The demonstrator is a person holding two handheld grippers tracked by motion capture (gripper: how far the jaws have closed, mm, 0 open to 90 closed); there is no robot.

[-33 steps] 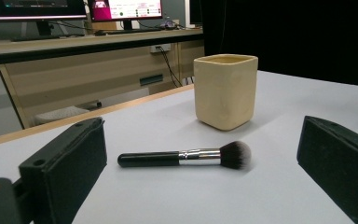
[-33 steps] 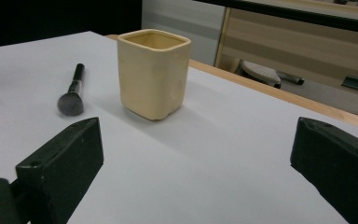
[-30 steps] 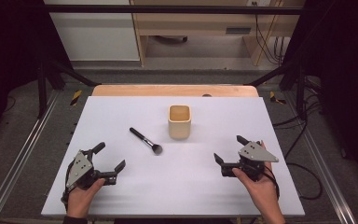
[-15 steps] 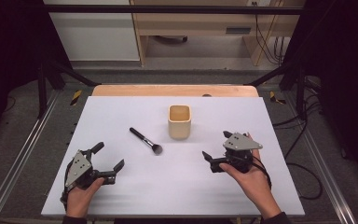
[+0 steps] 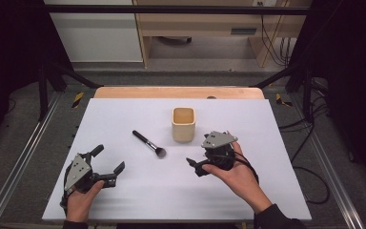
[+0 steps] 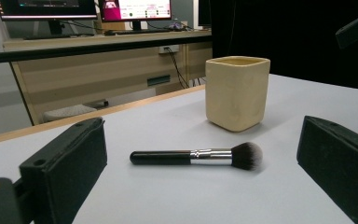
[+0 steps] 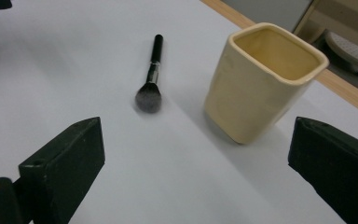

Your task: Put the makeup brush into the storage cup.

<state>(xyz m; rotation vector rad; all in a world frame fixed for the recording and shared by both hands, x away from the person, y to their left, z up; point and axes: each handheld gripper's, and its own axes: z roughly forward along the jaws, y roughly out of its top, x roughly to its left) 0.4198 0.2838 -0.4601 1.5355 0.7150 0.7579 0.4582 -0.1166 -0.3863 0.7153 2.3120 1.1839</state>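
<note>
Brush (image 5: pixel 148 143) lies flat on the white table (image 5: pixel 124 114) in the middle of the high view, just left of the cream cup (image 5: pixel 184 124), its bristles toward the lower right. Right gripper (image 5: pixel 205 162), jaws wide apart and empty, points at both, probably to pick the brush. Left gripper (image 5: pixel 108 164) rests at lower left, also spread and empty. Right gripper view looks into the cup's empty inside, which the left gripper view hides.

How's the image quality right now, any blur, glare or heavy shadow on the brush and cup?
High view: even light, dark surroundings, no glare on the table. Left gripper view: brush and cup sharp, soft shadows beneath. Right gripper view: the brush's bristles look slightly blurred, cup crisp, its shadow falling toward the camera.
</note>
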